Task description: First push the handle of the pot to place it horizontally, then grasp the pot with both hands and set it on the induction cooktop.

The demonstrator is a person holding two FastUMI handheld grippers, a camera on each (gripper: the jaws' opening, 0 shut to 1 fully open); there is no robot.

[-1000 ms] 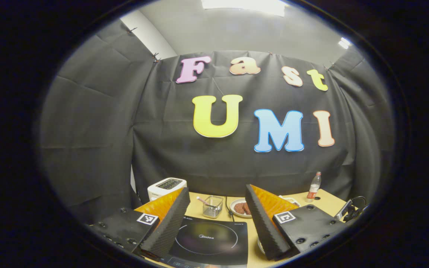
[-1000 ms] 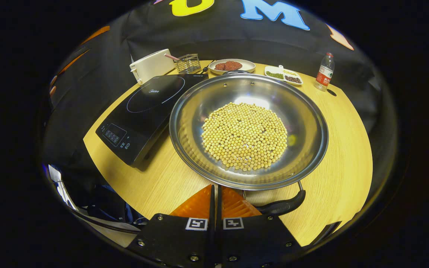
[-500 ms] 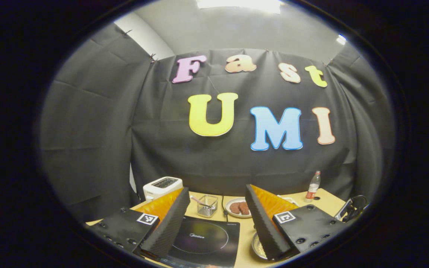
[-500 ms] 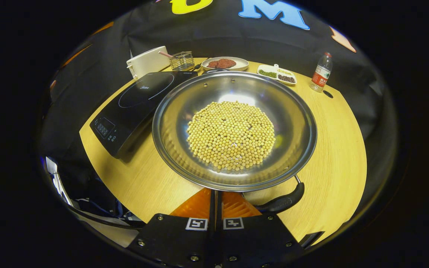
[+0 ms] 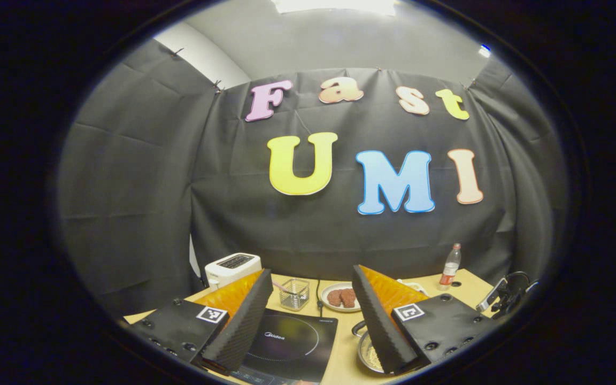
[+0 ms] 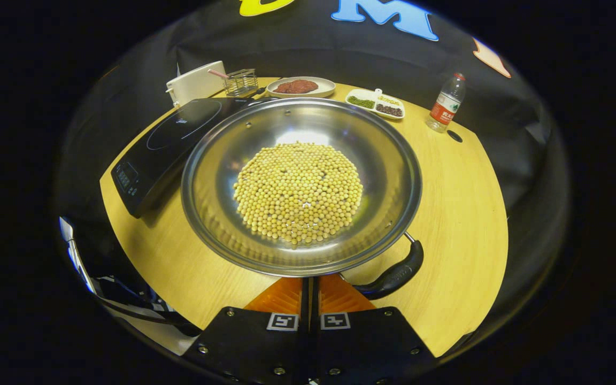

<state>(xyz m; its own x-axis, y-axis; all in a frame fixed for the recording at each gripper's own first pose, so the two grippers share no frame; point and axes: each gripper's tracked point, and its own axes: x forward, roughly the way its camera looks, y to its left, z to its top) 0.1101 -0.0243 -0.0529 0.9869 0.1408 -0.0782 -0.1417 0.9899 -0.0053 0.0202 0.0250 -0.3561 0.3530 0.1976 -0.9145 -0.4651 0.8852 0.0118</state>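
On the wooden surface [image 6: 463,224], the pot [image 6: 301,184] sits just right of the induction cooktop [image 6: 169,139], its rim overlapping the cooktop's near edge in the right gripper view. A layer of yellow beans [image 6: 298,192] covers its bottom. The pot's dark handle [image 6: 393,275] curves along the near right rim, beside the right gripper [image 6: 309,286], whose fingers are pressed together with nothing between them, their tips under the pot's near rim. In the left gripper view, the left gripper [image 5: 312,299] hangs above the surface with its fingers spread wide apart and empty, the cooktop [image 5: 286,342] showing between them and a part of the pot [image 5: 368,353] by the right finger. Along the far edge stand a toaster [image 6: 195,85], a wire basket [image 6: 241,81], a plate [image 6: 300,86], a divided dish [image 6: 375,104] and a bottle [image 6: 445,104].
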